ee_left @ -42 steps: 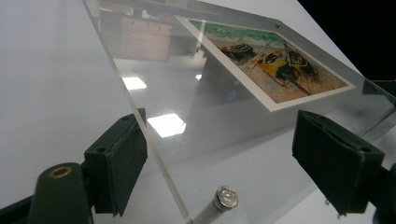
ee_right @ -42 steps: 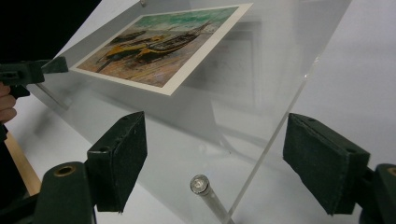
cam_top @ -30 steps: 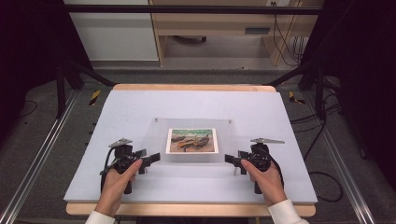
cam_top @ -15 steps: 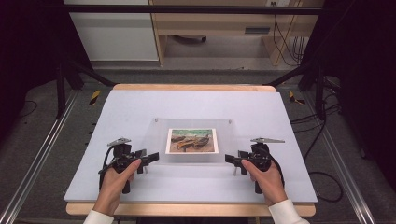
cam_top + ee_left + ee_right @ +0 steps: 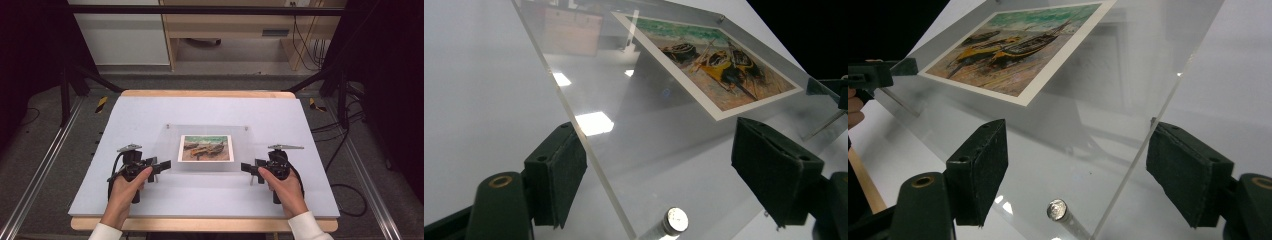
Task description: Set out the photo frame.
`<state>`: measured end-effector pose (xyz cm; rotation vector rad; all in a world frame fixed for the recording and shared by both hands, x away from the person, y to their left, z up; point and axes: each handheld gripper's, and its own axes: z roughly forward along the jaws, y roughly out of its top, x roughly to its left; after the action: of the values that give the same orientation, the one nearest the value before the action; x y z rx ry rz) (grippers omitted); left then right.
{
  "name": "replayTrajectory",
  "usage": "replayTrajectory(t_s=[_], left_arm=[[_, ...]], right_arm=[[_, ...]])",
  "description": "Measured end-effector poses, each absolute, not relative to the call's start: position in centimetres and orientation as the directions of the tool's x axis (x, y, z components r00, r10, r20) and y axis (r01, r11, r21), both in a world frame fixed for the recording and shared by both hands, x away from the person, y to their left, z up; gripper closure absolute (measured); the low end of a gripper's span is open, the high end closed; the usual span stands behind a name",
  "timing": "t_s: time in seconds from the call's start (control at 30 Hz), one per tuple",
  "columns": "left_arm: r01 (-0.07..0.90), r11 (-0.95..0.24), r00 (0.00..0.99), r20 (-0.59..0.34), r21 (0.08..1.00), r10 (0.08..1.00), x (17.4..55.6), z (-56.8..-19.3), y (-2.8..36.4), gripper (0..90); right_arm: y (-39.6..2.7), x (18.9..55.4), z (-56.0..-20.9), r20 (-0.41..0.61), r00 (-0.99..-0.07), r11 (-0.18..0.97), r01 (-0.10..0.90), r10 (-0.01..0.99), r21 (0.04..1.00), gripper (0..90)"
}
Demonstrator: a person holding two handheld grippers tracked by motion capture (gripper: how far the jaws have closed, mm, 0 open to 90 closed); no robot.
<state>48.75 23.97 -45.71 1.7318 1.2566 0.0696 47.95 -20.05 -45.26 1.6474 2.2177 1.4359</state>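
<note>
A clear acrylic frame [image 5: 207,147] with small metal standoffs holds a matte print [image 5: 206,148] of beached boats; it lies mid-picture in the high view on a smooth pale board [image 5: 150,115]. The left gripper [image 5: 161,165] and right gripper [image 5: 246,167] flank its lower corners. In each gripper view the frame's corner sits between spread padded fingers [image 5: 558,170] [image 5: 979,167], untouched. Since the earlier frame the left jaws have narrowed slightly; the frame has not moved.
</note>
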Motion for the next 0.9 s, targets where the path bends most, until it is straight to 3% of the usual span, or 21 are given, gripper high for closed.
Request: replayTrajectory(t_s=[0.23, 0.9], left_arm=[[0.702, -0.007, 0.466, -0.453, 0.712, 0.760, 50.1, -45.8, 23.7, 21.8], [0.652, -0.027, 0.482, -0.386, 0.758, 0.787, 49.7, -45.4, 23.4, 22.6]], right_arm=[[-20.3, 49.7, -45.2, 0.464, -0.438, 0.018, 0.742, 0.770, 0.670, 25.2], [-19.9, 49.9, -44.6, 0.398, -0.466, 0.053, 0.699, 0.790, 0.714, 27.6]])
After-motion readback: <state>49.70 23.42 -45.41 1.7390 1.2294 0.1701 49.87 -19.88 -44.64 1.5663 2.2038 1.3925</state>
